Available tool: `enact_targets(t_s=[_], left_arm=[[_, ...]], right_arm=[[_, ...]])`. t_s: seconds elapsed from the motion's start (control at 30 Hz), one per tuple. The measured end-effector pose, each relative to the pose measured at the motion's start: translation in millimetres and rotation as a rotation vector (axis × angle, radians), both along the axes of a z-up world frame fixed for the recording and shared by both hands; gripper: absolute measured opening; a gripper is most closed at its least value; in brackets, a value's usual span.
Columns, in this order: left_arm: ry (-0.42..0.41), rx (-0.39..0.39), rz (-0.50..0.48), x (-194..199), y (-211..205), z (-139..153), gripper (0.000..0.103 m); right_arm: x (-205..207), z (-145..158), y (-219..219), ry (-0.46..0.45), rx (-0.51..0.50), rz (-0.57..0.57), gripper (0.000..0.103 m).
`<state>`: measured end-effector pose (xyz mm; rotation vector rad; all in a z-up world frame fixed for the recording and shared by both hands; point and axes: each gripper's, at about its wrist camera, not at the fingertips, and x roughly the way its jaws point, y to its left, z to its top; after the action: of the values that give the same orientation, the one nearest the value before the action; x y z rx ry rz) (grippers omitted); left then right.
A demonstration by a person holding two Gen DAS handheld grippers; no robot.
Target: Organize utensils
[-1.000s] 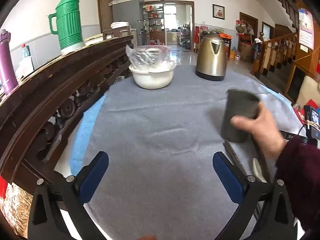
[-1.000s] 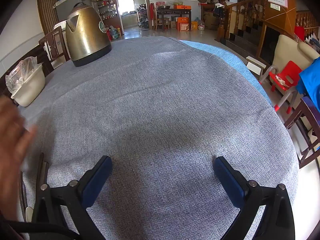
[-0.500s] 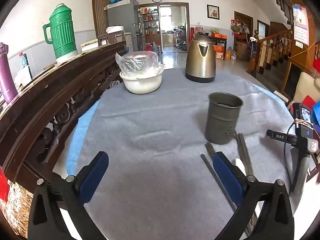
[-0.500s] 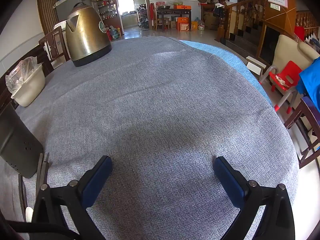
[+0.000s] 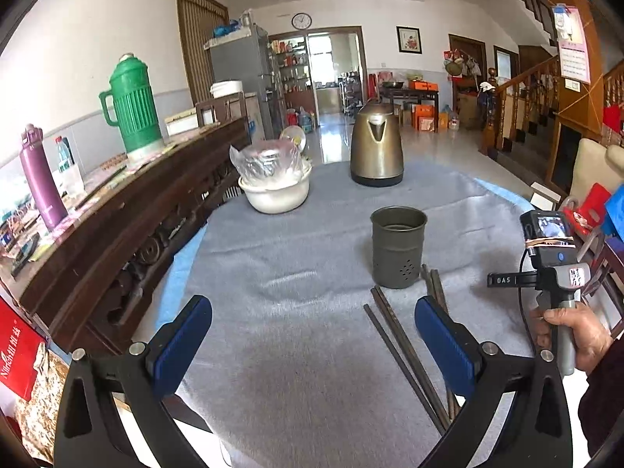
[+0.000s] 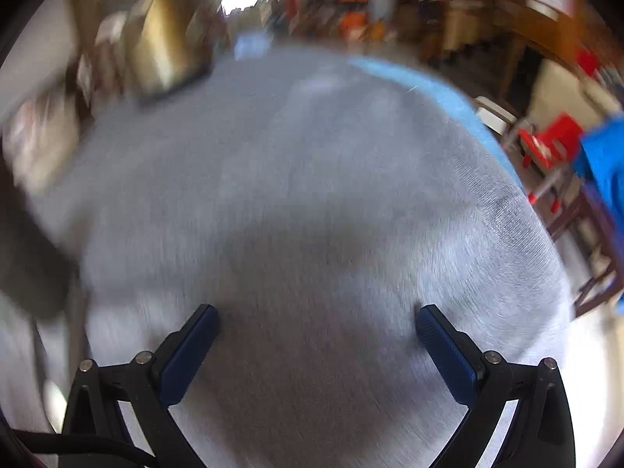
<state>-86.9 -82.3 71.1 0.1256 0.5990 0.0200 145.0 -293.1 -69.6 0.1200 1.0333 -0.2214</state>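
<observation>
My left gripper [image 5: 312, 335] hung wide apart over the grey tablecloth [image 5: 304, 351], gripping nothing. The dark metal utensil holder [image 5: 397, 247] stood upright ahead, nearer than the kettle [image 5: 376, 152] and the white bowl [image 5: 275, 191]. Dark chopsticks [image 5: 405, 355] lay flat on the cloth, running from the holder's base toward me. My right hand [image 5: 573, 335] gripped the other tool's handle; my right gripper [image 6: 316, 335] was spread wide too, its view blurred.

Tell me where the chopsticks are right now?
In the left wrist view the chopsticks lie flat on the grey tablecloth, just in front of the metal utensil holder, toward the right, running past the left gripper's right finger.
</observation>
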Motion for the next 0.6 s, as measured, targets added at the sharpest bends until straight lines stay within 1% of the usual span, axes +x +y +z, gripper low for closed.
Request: enact_targets(t_s=[0.07,0.1,0.13,0.23,0.33,0.37,0.47,0.57,0.6], left_arm=[[-0.006,0.005,-0.001,-5,0,3,0.103],[-0.008,0.009,-0.001,-9,0,4,0.103],[-0.010,0.010,-0.001,-12,1,5,0.103],[-0.010,0.012,0.014,-21,3,4,0.103],[-0.003,0.000,0.022,-28,8,3,0.103],[-0.007,0.000,0.027,-33,8,4,0.103],[-0.019,0.004,0.036,-43,11,4,0.103],[-0.024,-0.001,0.039,-55,16,5,0.103],[-0.027,0.000,0.043,-58,17,5,0.103]], right_arm=[[-4,0,4,0.062,0.026,0.038,0.102],[-14,2,6,0.073,0.034,0.030,0.102],[-28,7,7,0.055,0.040,0.014,0.102],[-73,28,13,-0.029,0.070,0.006,0.102],[-130,69,23,-0.170,0.082,0.013,0.102],[-154,86,30,-0.233,0.082,0.028,0.102],[-198,120,49,-0.355,0.069,0.060,0.102],[-235,139,73,-0.437,0.080,0.108,0.102],[-237,144,79,-0.445,0.084,0.120,0.102]])
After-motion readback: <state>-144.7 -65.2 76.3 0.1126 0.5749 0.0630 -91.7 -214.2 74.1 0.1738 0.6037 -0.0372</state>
